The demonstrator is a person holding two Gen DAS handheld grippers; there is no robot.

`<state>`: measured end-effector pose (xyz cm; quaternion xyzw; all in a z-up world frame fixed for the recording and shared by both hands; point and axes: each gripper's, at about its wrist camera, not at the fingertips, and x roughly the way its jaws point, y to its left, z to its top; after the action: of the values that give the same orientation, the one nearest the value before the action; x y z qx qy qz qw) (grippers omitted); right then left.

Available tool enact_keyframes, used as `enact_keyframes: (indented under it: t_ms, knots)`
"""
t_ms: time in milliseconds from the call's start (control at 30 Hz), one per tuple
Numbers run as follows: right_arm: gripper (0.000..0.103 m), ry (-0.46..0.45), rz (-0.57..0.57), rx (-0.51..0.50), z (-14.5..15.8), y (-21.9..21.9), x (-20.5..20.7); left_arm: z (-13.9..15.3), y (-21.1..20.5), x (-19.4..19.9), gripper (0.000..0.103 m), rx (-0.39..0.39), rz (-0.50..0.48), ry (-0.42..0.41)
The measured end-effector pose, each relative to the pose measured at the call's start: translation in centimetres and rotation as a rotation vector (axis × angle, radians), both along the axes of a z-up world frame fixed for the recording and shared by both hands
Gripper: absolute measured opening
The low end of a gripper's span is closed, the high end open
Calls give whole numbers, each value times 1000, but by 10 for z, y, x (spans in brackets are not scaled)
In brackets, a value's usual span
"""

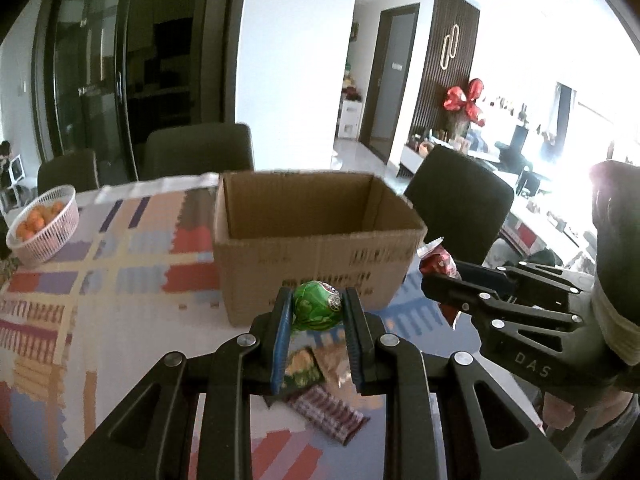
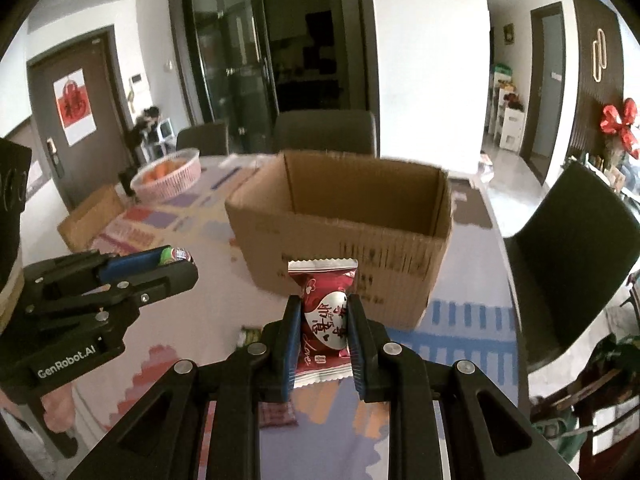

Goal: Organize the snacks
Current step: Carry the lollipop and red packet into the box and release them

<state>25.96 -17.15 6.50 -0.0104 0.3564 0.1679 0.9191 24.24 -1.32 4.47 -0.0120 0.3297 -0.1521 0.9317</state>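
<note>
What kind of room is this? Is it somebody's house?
Most likely a home dining area: a table with a colourful patterned tablecloth, dark upholstered chairs around it, a pink plastic basket of oranges, and a front door bearing a red paper decoration.

A pink basket of oranges sits on the patterned tablecloth. Dark chairs stand behind the table; a red bow hangs farther off.
</note>
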Motion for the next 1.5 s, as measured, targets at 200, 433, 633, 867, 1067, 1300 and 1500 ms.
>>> enact_keyframes:
  t_ms: [200, 433, 633, 867, 1067, 1300, 1500]
  knots:
    - [23, -45, -14, 33, 22, -2, 12, 18, -3, 16, 25, -27, -2, -36]
    - [23, -75, -31, 37, 37, -4, 33, 31, -4, 46, 25, -41, -13, -36]
    - [23, -77, -38, 34, 42, -5, 52, 40, -7, 70, 25, -30, -24, -36]
    - [23, -48, -36, 36, 43, -6, 78, 45, -11, 101, 25, -20, -21, -29]
    - [23, -9, -51, 50, 38, -14, 99, 34, -11, 132, 25, -32, -5, 5]
    - [23, 43, -70, 59, 24, -14, 127, 10, -12, 164, 25, -7, 25, 53]
    - [23, 76, -72, 43, 9, -9, 143, -6, -14, 173, 25, 22, 33, 90]
